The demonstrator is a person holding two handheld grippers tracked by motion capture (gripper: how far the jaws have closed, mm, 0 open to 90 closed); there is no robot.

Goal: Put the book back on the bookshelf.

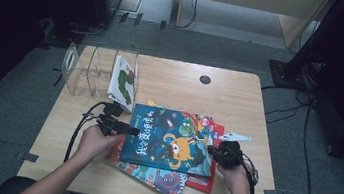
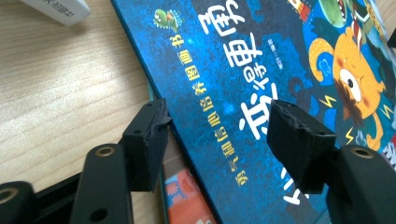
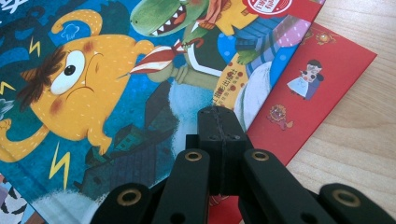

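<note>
The blue picture book (image 1: 169, 139) tops a stack near the surface's (image 1: 220, 96) front edge. It looks stiff, flat, glossy and likely slippery; pinching its left edge seems best. The left tool (image 2: 217, 128) straddles that edge, released; the right tool (image 3: 218, 122) is clenched, empty.

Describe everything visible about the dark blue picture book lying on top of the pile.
The dark blue picture book is a thin, glossy-covered volume lying flat, cover up, on top of a pile of other picture books on the light wooden table. Its cover shows an orange one-eyed monster, yellow lightning marks and pale Chinese lettering. A red book sticks out beneath its right side. The left gripper straddles its left edge with jaws open; the shut right gripper sits over its right edge.
</note>
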